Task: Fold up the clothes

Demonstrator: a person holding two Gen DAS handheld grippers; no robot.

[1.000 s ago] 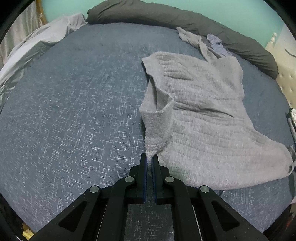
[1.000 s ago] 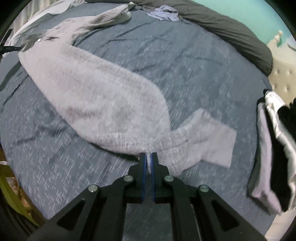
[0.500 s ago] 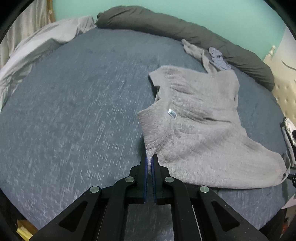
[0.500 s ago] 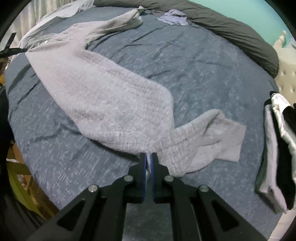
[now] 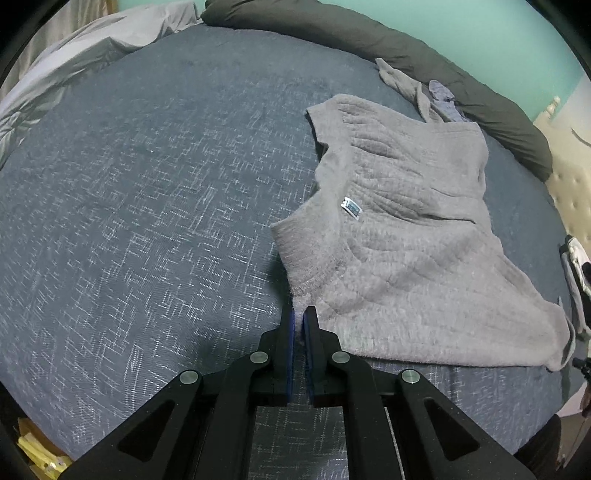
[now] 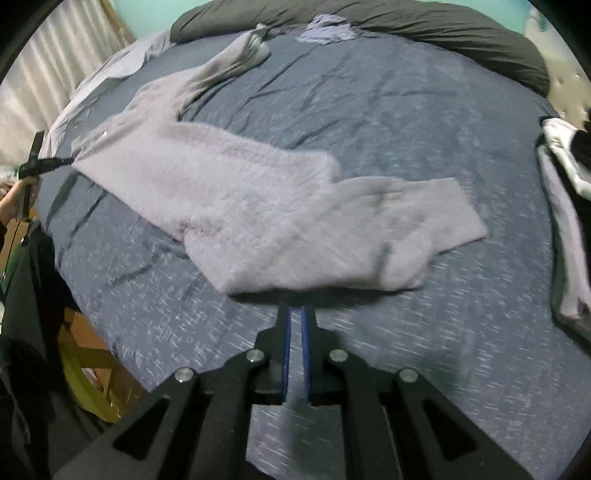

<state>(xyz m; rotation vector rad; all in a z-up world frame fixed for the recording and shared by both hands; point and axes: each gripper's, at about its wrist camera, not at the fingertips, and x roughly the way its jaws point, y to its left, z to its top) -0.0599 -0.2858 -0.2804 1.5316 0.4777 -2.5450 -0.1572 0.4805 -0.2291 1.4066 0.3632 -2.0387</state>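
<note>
Left gripper (image 5: 298, 314) pinches grey sweater (image 5: 399, 243) shoulder edge, sweater flat on blue bed (image 5: 147, 184). Right gripper (image 6: 295, 308) narrow gap, nothing held, just short of hem.

Fuzzy, ribbed-knit grey sweater (image 5: 399, 258) ahead of the jaws, small glossy label (image 5: 350, 207) at its neck, matt woven dark-blue bedspread (image 5: 147, 192) with pale flecks beneath, matt black plastic left gripper (image 5: 298, 319) with blue pads, silvery metal screws (image 5: 259, 357).

A dark grey bolster (image 5: 388, 40) lines the blue bed (image 5: 147, 184); a teal wall (image 5: 461, 22) behind; a tufted headboard (image 5: 569, 181) alongside.
</note>
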